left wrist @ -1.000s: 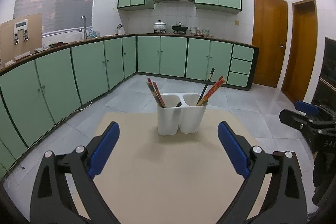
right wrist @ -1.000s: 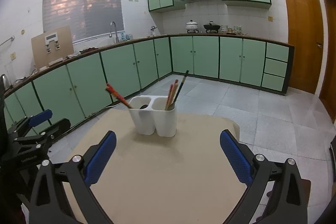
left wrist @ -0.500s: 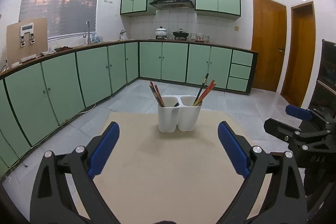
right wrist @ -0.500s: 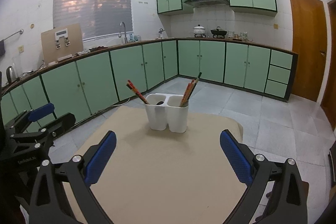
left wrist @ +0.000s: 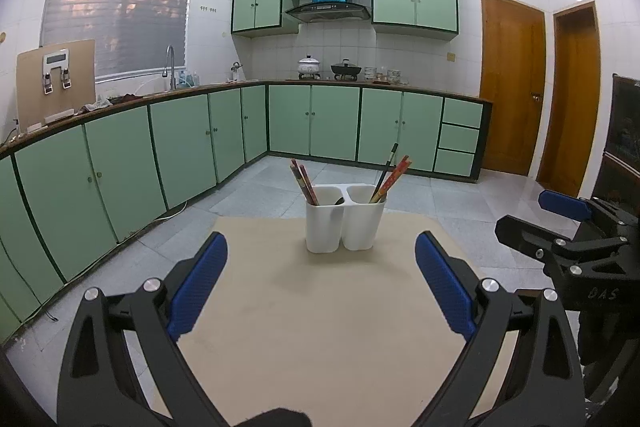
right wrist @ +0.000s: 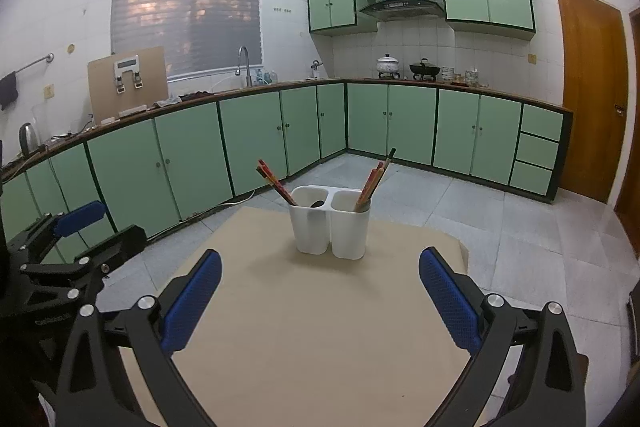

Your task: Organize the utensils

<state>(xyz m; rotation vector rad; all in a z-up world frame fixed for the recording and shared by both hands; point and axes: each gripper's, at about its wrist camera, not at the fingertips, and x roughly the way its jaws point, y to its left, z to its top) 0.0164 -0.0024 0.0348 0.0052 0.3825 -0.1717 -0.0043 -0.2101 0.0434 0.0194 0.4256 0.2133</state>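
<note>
Utensil holder (left wrist: 345,219): farther off vs 1 s ago; both grippers (left wrist: 320,287) (right wrist: 320,291) backed away, released, empty. Sorting prob. done.

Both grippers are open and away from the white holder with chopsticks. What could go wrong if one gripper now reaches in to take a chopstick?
1. The chopsticks lean outward above the holder; pulling one sideways could tip this light-looking holder.
2. The sticks lie close together, so the open right gripper might catch several at once.
3. The left gripper points at the same holder; both reaching together could collide.
</note>
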